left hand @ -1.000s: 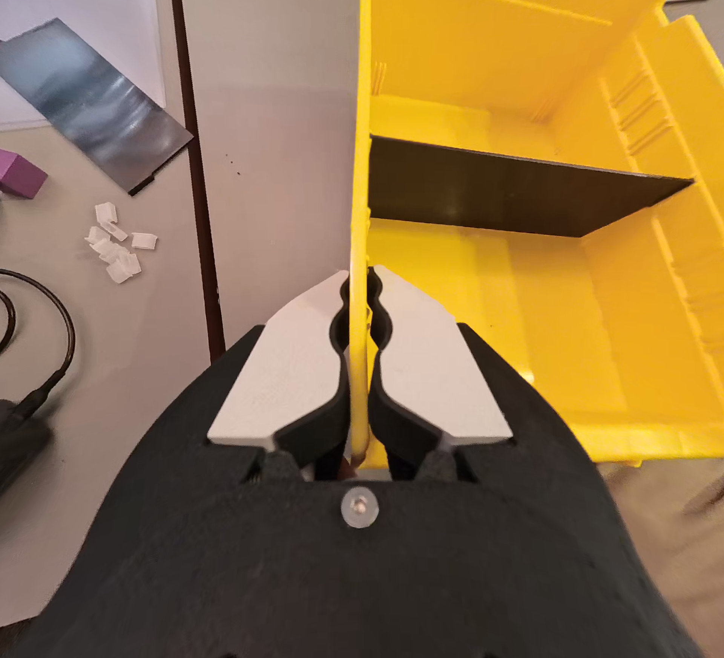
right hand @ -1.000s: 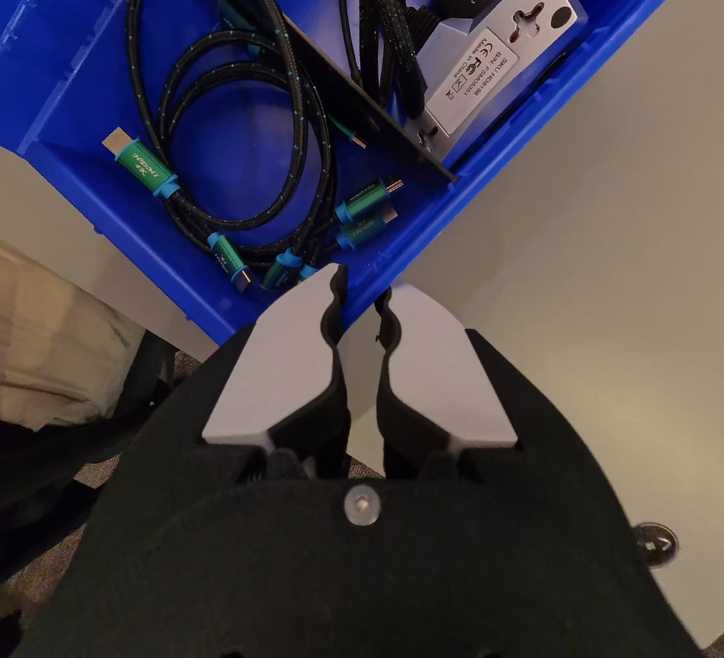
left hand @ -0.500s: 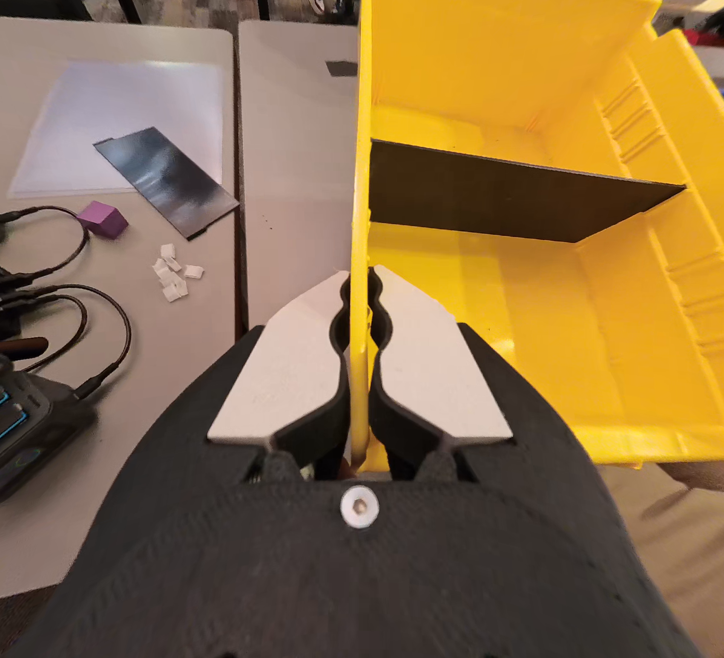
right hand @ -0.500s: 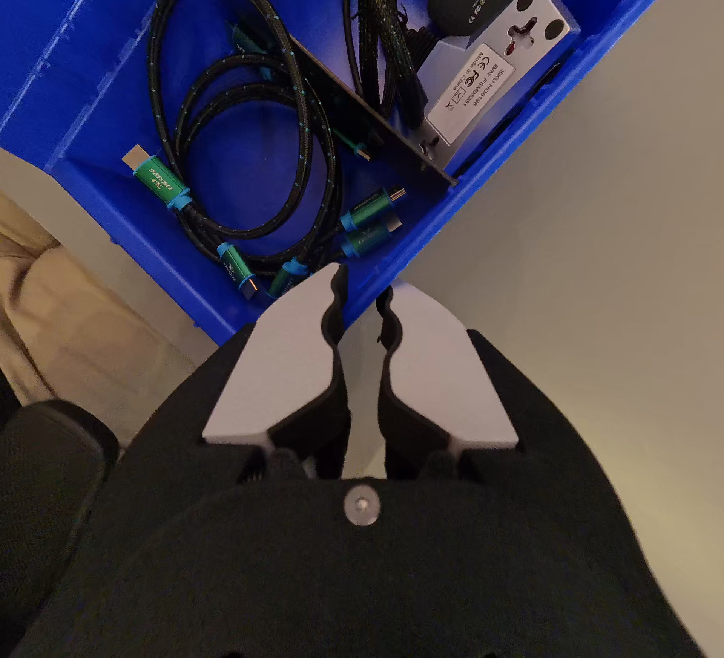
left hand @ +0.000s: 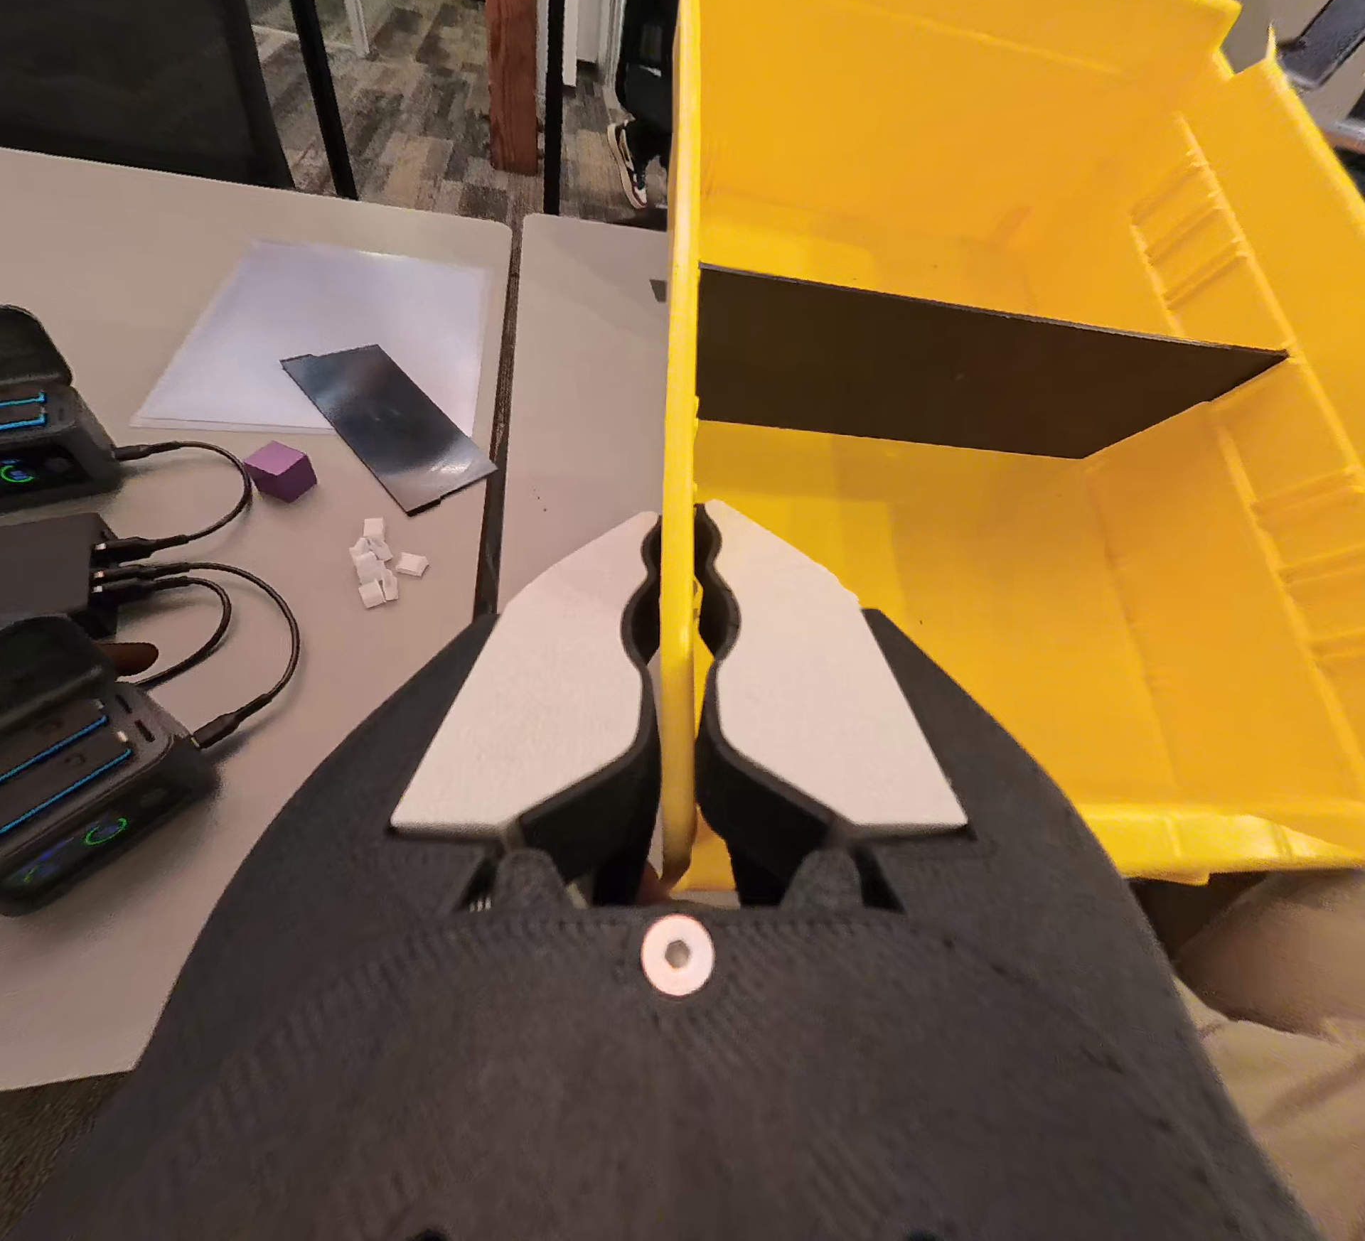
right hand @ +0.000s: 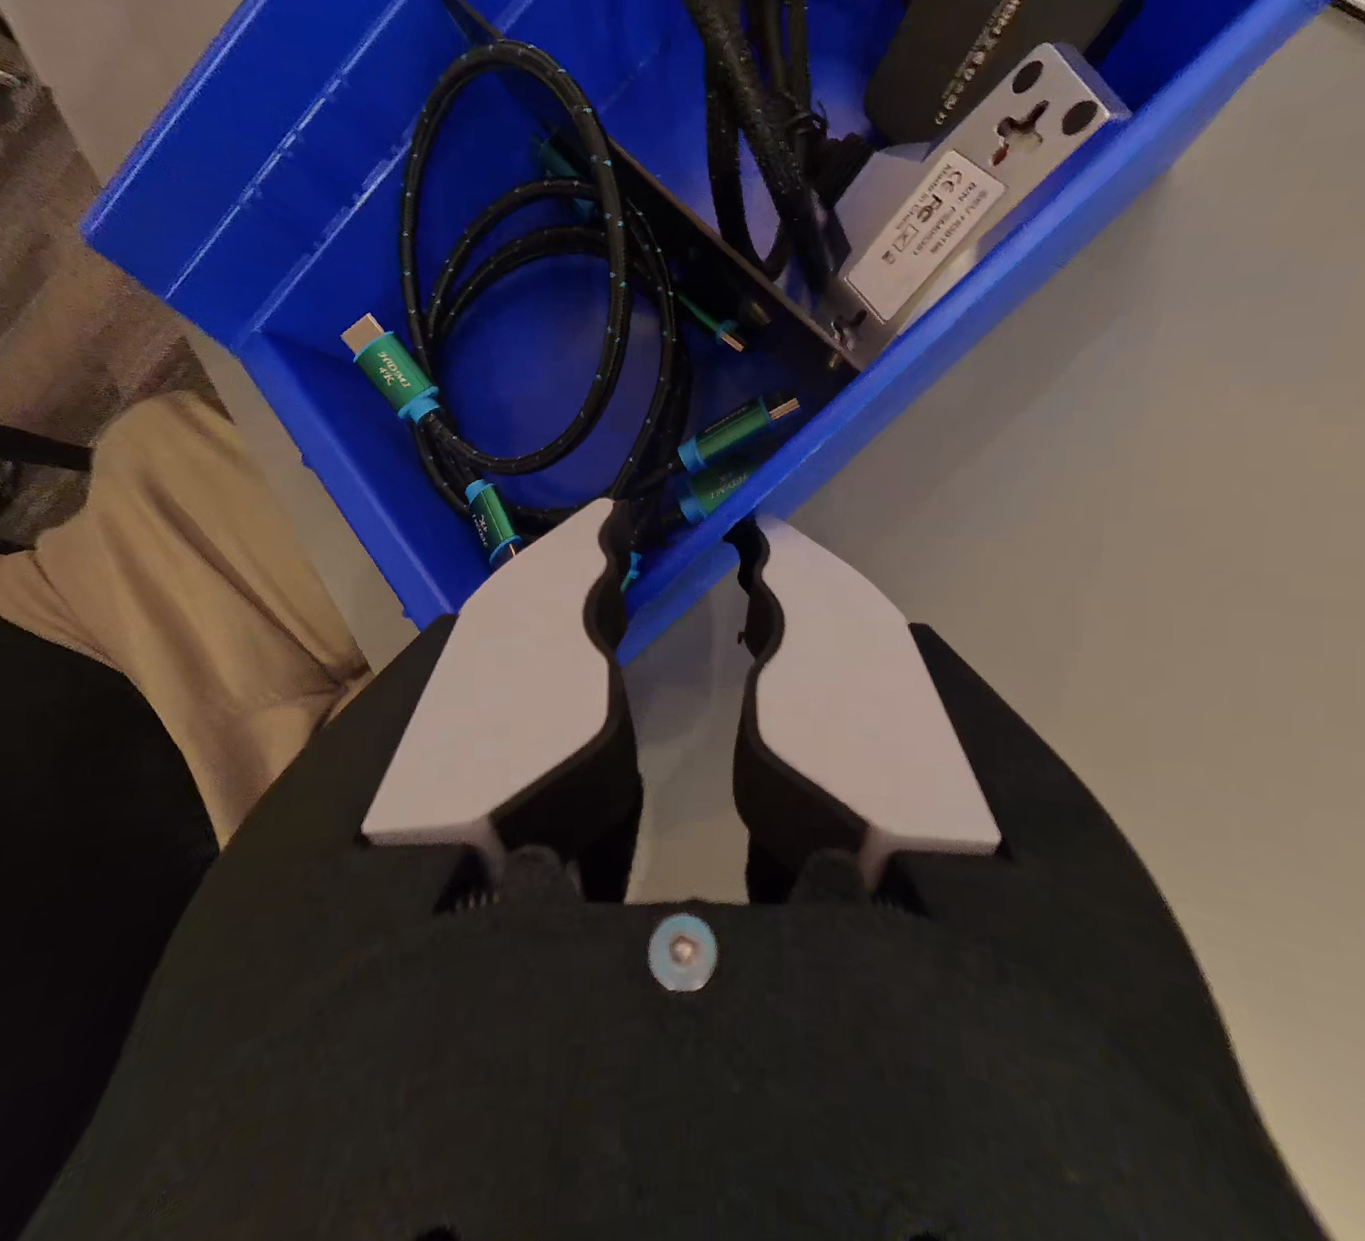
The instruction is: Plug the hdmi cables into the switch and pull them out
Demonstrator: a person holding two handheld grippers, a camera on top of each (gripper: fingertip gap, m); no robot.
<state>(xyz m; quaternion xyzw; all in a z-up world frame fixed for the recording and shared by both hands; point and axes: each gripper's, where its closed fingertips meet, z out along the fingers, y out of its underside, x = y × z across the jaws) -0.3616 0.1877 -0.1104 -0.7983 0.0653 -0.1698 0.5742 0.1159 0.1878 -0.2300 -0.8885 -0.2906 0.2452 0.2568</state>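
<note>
Several coiled black braided HDMI cables point(right hand: 517, 319) with green plugs point(right hand: 391, 367) lie in a blue bin point(right hand: 244, 120). Beyond its black divider point(right hand: 665, 194) lie the silver switch point(right hand: 960, 216) and a black device point(right hand: 997, 24). My right gripper point(right hand: 676, 526) is open, and its fingertips straddle the blue bin's near wall without clamping it. My left gripper point(left hand: 678, 515) is shut on the left wall of an empty yellow bin point(left hand: 960, 98), which has a black divider point(left hand: 960, 386) across it.
Left of the yellow bin the grey table holds chargers with cables point(left hand: 52, 762), a purple cube point(left hand: 281, 471), a dark plate point(left hand: 388, 426), a white sheet point(left hand: 317, 334) and small white bits point(left hand: 380, 563). A seam point(left hand: 502, 393) splits two tabletops. Beige trousers point(right hand: 148, 541) show by the blue bin. The left gripper's tips are roughly 50 cm from the right gripper's.
The left view has tilted up with the yellow bin still clamped, showing more table and room. The right gripper's jaws have widened and the blue bin has shifted in its view.
</note>
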